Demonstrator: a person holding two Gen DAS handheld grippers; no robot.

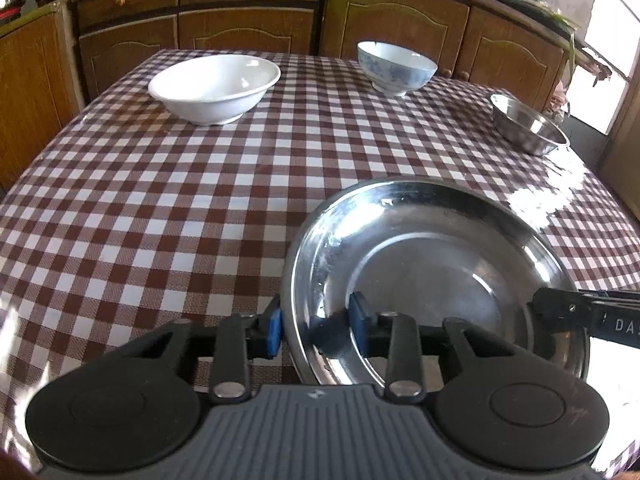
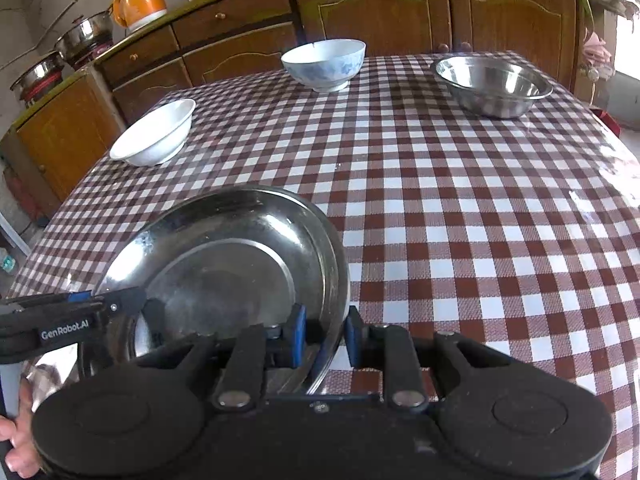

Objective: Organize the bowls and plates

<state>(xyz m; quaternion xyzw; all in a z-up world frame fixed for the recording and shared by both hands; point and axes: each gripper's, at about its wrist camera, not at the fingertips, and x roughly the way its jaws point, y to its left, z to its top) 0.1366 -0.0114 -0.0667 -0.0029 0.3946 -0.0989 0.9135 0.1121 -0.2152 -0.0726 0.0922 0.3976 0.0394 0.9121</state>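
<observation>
A wide steel plate [image 1: 420,264] lies at the near edge of the checked table. My left gripper [image 1: 316,322] is shut on its left rim, one blue pad outside the rim and the other on the inner slope. In the right wrist view the plate [image 2: 224,264] has my right gripper [image 2: 325,336] shut on its right rim in the same way. The right gripper's finger [image 1: 560,310] shows across the plate. Further back stand a white bowl [image 1: 214,88], a blue-patterned bowl [image 1: 396,66] and a steel bowl [image 1: 528,124].
The red-and-white checked tablecloth [image 1: 160,220] covers the table. Brown cabinets [image 1: 248,28] run close behind its far edge. An orange kettle [image 2: 140,4] and steel pots [image 2: 84,36] sit on the counter. A person's hand [image 2: 16,440] holds the left gripper's handle.
</observation>
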